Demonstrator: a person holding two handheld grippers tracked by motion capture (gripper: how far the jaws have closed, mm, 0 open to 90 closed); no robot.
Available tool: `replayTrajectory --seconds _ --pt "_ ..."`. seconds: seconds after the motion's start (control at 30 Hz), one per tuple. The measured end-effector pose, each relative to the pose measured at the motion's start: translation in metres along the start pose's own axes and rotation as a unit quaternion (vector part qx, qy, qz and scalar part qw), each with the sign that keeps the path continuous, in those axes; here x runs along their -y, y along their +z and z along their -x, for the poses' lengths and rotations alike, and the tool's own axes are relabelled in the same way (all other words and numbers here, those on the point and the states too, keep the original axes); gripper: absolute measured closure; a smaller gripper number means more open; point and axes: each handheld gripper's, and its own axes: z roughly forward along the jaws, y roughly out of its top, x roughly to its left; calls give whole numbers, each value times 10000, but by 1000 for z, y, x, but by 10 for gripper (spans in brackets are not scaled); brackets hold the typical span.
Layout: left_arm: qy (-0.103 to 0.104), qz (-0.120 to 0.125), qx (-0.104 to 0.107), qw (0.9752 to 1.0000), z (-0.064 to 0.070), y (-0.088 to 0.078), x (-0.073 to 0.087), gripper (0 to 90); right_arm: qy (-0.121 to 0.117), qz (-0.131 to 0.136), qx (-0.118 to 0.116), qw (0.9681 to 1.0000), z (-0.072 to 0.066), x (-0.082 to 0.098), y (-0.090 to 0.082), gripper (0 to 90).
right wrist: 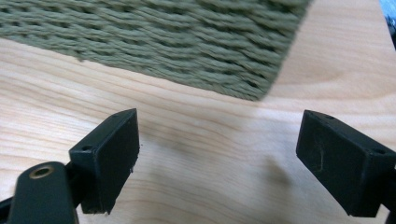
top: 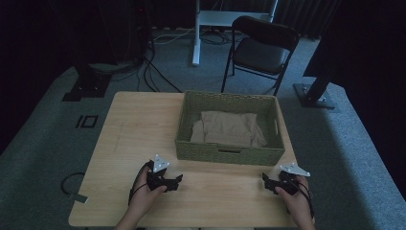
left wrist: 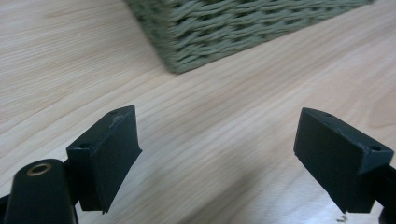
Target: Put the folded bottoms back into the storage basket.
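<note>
Here, the left gripper (top: 178,180) sits low over the table (top: 139,129) near its front edge, jaws spread wide with only bare wood between them. The right gripper (top: 265,180) is by the front right corner, jaws just as wide and holding nothing. Each is in 1 hand, the left hand (top: 143,194) and the right hand (top: 298,201) coming in from the front edge. Just beyond both, toward the table's far right part, stands the basket (top: 225,152), its woven front wall near the 2 grippers. Inside it lies a folded beige cloth (top: 227,128), flat on the bottom. Neither gripper touches the basket.
</note>
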Motion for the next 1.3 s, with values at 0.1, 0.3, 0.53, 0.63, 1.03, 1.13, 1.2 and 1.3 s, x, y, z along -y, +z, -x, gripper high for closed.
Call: replayTrajectory --seconds 0.1,0.3,0.53,0.63,1.03,1.13,1.2,1.3 --pt "-74 -15 -47 10000 -4 0 4 152 80 -90 83 9999 4 3 1 130" --pt "-189 -59 -259 9995 -13 -1 12 151 131 -176 187 9996 8 6 3 131" --pt "-248 -218 -545 9980 -21 0 21 151 203 -223 234 9993 9 6 4 127" --pt "-344 -230 -882 9952 -25 -3 23 150 197 -226 232 9993 9 6 4 126" --pt "-665 -208 -1092 9916 -31 -3 24 150 200 -226 236 9993 9 6 5 122" --pt "-781 -206 -1210 9894 -28 -2 23 149 198 -226 237 9993 9 6 5 122" --pt "-811 -198 -1238 9888 -27 -2 23 149 195 -227 236 9993 9 6 5 122" --pt "-811 -199 -1243 9887 -27 -2 23 149 195 -225 235 9993 9 6 5 121"
